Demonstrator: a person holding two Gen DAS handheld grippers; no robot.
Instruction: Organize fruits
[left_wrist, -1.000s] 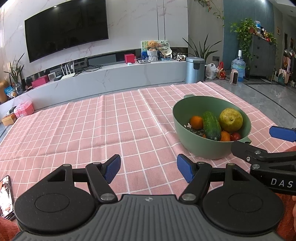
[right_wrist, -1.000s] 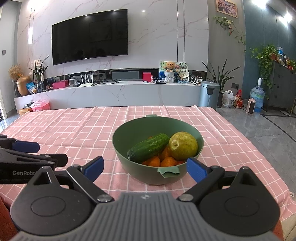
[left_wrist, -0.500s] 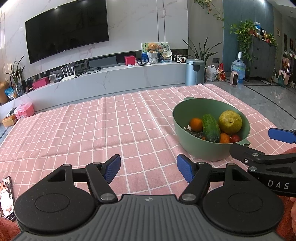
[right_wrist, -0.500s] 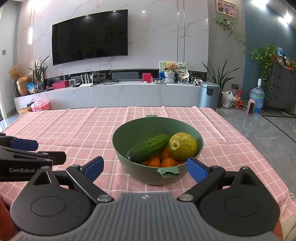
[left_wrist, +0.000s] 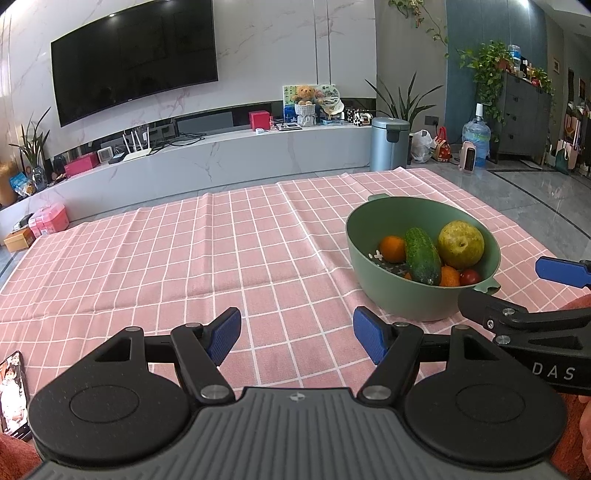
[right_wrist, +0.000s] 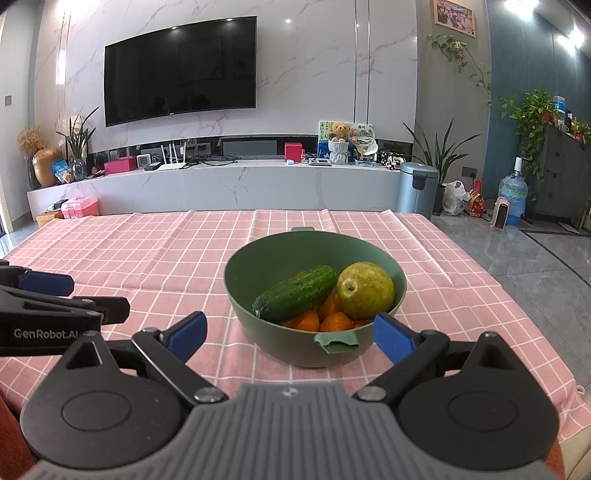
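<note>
Both grippers – left (left_wrist: 296, 334), right (right_wrist: 291, 334) – fingers spread, empty, near the green bowl (right_wrist: 258, 314), phone (left_wrist: 13, 395) at cloth edge

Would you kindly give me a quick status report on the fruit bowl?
Left gripper open, empty. Right gripper open, facing green bowl. Cucumber, pear, oranges inside. Nothing blocking.

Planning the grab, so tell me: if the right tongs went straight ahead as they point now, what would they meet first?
Most likely the near wall of the green round bowl, by its small tab handle; depth is hard to judge. The right tongs are open and empty.
</note>
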